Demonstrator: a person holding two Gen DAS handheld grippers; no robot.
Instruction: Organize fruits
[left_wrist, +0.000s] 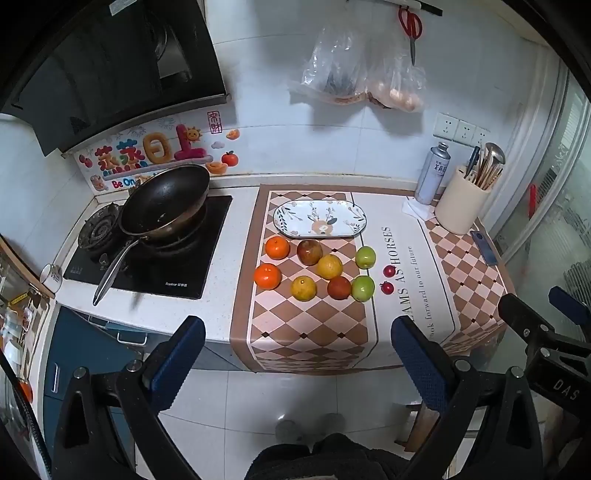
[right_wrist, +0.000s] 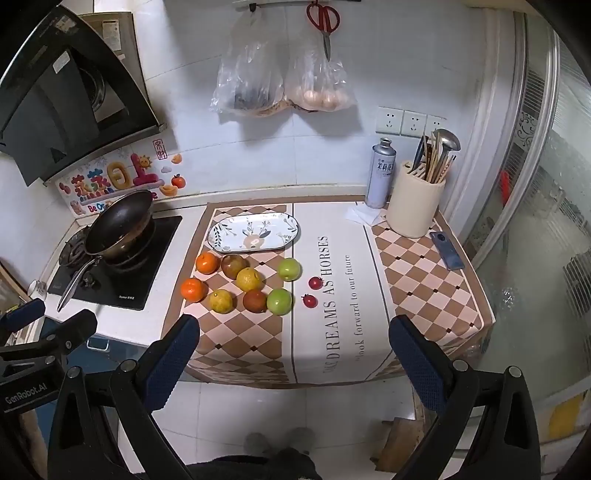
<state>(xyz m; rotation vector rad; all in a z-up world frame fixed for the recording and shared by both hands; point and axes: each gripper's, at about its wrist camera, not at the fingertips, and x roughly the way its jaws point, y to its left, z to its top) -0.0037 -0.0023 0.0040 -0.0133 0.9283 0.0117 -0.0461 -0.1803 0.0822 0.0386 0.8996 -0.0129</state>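
Several fruits lie on a checkered mat (left_wrist: 306, 332) on the kitchen counter: two oranges (left_wrist: 267, 276), two yellow citrus (left_wrist: 329, 266), two dark red-brown fruits (left_wrist: 339, 287), two green apples (left_wrist: 362, 288) and two small red fruits (left_wrist: 387, 287). Behind them sits an empty oval patterned plate (left_wrist: 320, 219) (right_wrist: 253, 232). The same fruits show in the right wrist view, with an orange (right_wrist: 193, 290) and a green apple (right_wrist: 279, 301). My left gripper (left_wrist: 297, 332) and right gripper (right_wrist: 293, 332) both hang open in front of the counter edge, empty, well short of the fruit.
A black wok (left_wrist: 164, 203) sits on the stove at left. At the back right stand a spray can (left_wrist: 433, 173) and a utensil holder (left_wrist: 463, 206); a phone (right_wrist: 447, 250) lies near the right edge. Plastic bags (right_wrist: 280, 81) and scissors (right_wrist: 324, 22) hang on the wall.
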